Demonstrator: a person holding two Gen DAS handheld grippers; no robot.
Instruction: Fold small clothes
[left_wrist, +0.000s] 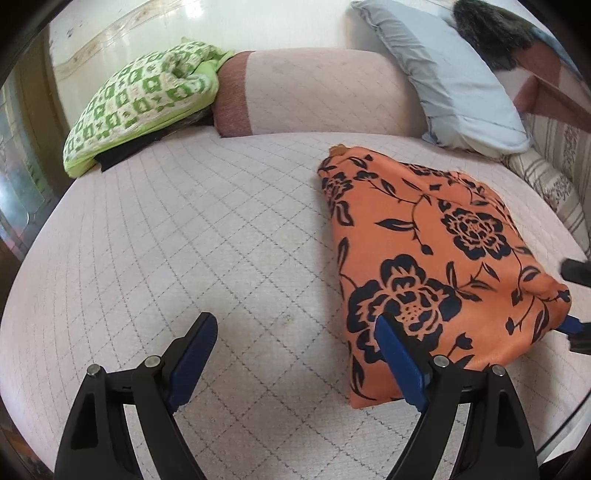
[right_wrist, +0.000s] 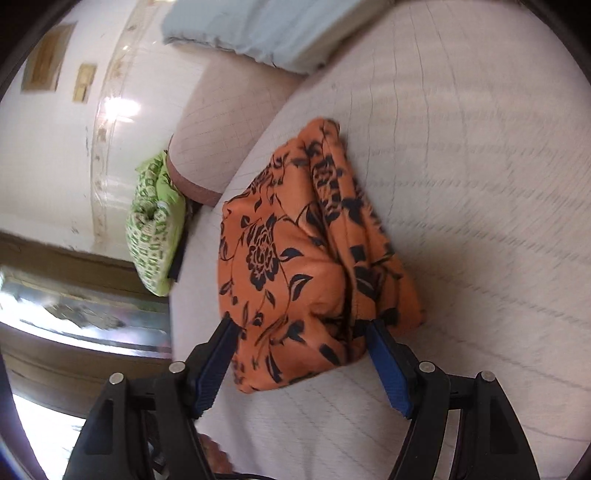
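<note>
An orange cloth with a dark floral print (left_wrist: 436, 251) lies folded into a thick bundle on the pale quilted sofa seat (left_wrist: 184, 240). My left gripper (left_wrist: 295, 332) is open and empty; its right finger rests by the bundle's near left edge. The right gripper's tips (left_wrist: 576, 306) show at the far right edge of the left wrist view, on either side of the bundle's corner. In the right wrist view my right gripper (right_wrist: 299, 328) is open, and the near end of the cloth (right_wrist: 303, 251) sits between its fingers. That view is tilted and blurred.
A green patterned cushion (left_wrist: 140, 103) lies at the back left over something dark. A grey-blue pillow (left_wrist: 450, 74) leans at the back right on the sofa backrest (left_wrist: 317, 92). A striped cushion (left_wrist: 554, 177) sits at the right. The seat edge curves near left.
</note>
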